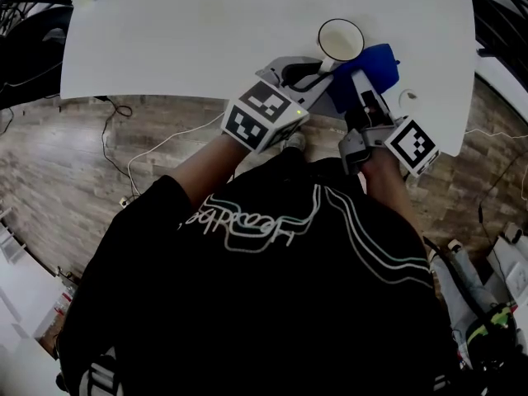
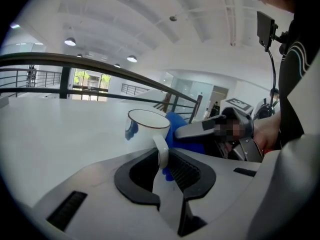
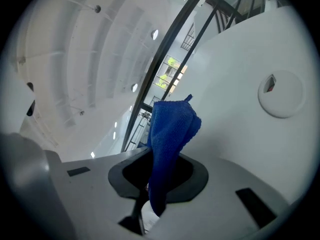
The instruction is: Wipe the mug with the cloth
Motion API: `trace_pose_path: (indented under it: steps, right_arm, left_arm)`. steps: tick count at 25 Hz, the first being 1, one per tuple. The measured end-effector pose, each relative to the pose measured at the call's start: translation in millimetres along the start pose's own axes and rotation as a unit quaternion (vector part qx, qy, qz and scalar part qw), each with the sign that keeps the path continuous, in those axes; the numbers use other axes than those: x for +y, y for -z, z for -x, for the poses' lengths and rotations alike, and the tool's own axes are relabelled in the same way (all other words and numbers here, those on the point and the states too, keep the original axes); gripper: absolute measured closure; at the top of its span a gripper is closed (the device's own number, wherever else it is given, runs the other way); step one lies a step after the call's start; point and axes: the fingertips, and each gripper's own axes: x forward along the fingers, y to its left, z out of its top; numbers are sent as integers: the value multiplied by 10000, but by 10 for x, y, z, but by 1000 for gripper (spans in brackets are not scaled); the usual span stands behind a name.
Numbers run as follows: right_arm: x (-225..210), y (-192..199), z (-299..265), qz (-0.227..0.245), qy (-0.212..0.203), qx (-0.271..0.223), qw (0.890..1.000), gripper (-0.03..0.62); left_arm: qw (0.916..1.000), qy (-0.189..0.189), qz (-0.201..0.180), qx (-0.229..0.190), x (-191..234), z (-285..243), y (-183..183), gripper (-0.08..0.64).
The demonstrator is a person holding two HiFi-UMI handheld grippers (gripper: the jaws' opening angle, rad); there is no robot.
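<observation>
Blue cloth (image 3: 170,134) hangs pinched in the right gripper (image 3: 159,181). Only the left gripper view shows the left gripper (image 2: 162,166) clamped on the handle of the mug (image 2: 147,129), which stands on the table (image 2: 60,134) with the cloth at its three o'clock.

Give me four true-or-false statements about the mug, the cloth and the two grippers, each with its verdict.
1. The handle of the mug sits between the jaws of the left gripper. True.
2. The mug lies on its side. False: it stands upright on the white table.
3. The right gripper grips a blue cloth. True.
4. The mug is full of coffee. False: its inside looks empty and white.
</observation>
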Motion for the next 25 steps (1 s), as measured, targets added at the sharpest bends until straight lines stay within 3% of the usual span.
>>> trace_pose_path:
  steps: [2, 9, 12, 16, 25]
  right_arm:
    - [-88, 51, -57, -61, 313, 292, 9991, 541]
    - [-171, 76, -139, 267, 572, 1029, 9927, 541]
    - [-137, 76, -63, 494, 411, 1299, 9894, 541]
    - [10, -11, 59, 884, -111, 1444, 9855, 541]
    - [203, -237, -30, 550, -576, 1120, 9905, 541]
  left_arm:
    - [10000, 73, -5, 6, 6, -2, 12, 494]
    - [9994, 299, -117, 136, 2, -6, 30, 495]
    - [9987, 297, -320, 256, 18, 32, 39, 494]
    - [9969, 267, -632, 395, 87, 93, 41, 494]
    - [9919, 9, -1152, 538, 431, 260, 73, 493]
